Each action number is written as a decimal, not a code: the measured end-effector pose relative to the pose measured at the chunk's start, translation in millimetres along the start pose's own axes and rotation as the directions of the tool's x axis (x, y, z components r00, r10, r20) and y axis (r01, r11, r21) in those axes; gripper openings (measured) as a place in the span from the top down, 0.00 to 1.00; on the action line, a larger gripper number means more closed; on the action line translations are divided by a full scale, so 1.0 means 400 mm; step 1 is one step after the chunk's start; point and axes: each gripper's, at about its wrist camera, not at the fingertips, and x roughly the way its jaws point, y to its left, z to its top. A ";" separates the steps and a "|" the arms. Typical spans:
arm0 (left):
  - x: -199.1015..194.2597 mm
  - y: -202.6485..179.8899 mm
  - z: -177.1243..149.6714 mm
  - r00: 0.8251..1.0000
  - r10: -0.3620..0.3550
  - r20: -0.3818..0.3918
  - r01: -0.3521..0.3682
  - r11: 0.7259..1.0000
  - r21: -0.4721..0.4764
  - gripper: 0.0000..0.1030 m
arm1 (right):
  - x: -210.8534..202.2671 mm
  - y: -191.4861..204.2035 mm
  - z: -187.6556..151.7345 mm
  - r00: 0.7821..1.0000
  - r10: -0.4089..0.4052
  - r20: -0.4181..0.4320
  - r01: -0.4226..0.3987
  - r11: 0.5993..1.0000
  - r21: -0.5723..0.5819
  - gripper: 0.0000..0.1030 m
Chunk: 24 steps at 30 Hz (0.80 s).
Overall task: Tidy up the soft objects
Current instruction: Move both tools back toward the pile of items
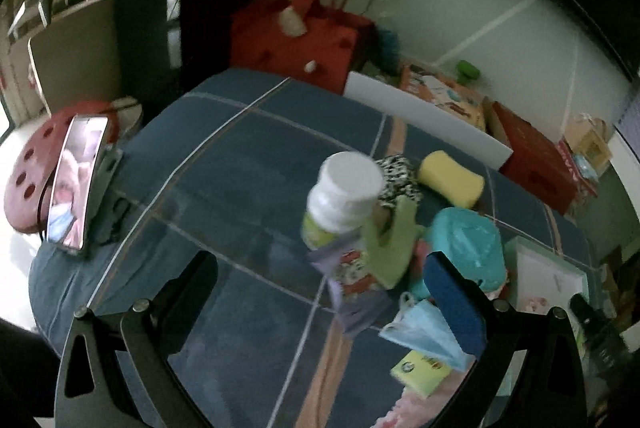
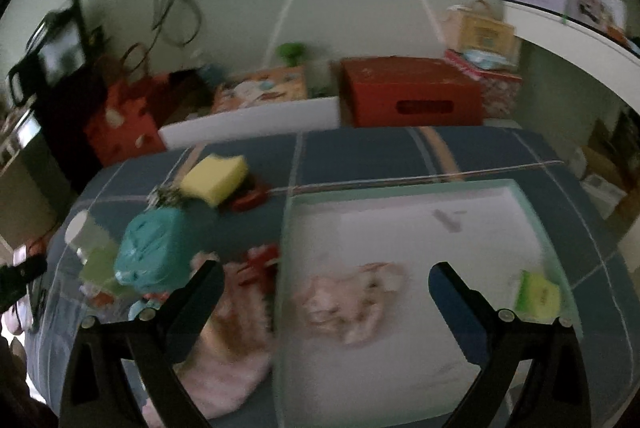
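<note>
Two grippers up over the blue plaid table (image 1: 224, 164), both spread wide w/ nothing between the fingers. Left gripper (image 1: 324, 280) hangs above the clutter pile; right gripper (image 2: 326, 284) hangs over the white tray (image 2: 404, 196), and frames are motion-blurred, so fine detail is soft.

Soft stuff is split: one pinkish cloth (image 2: 352, 304) lies inside the tray already, right under the right gripper's gap. A pale pink towel (image 2: 228, 348) lies on the table touching the tray's left wall, just below-left of the right gripper's left finger. Its long axis looks to run near-to-far, roughly parallel to that wall, tho blur makes the outline iffy.

Further left/back: teal bag (image 2: 154, 248), yellow sponge (image 2: 216, 176) w/ long axis slanting left-right, well apart from the tray. From the left wrist cam, blue face mask (image 1: 424, 332) sits just inside the right finger, long axis diagonal, pointing toward the near edge. White-cap bottle (image 1: 340, 196) stands upright mid-pile; not soft, prob stays.

Judgement: right hand is nearer the pink towel, left hand nearer the mask. For the towel, right gripper needs a short shift left, jaws across its narrow width. Risk: snagging the tray wall.
</note>
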 end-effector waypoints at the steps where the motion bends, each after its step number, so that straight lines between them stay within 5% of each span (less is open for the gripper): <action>1: 0.002 0.011 0.000 1.000 0.003 -0.011 -0.003 1.000 -0.009 0.01 | 0.005 0.014 -0.006 1.000 0.008 -0.007 -0.008 1.000 -0.008 0.00; 11: 0.038 0.043 -0.017 0.994 -0.014 -0.105 0.004 0.996 -0.094 0.01 | 0.044 0.109 -0.069 0.991 0.089 -0.101 -0.100 0.990 -0.105 0.00; 24: 0.123 0.002 -0.054 0.977 0.015 -0.213 -0.028 0.998 -0.058 0.01 | 0.097 0.125 -0.112 0.975 0.095 -0.199 -0.124 0.983 -0.136 0.01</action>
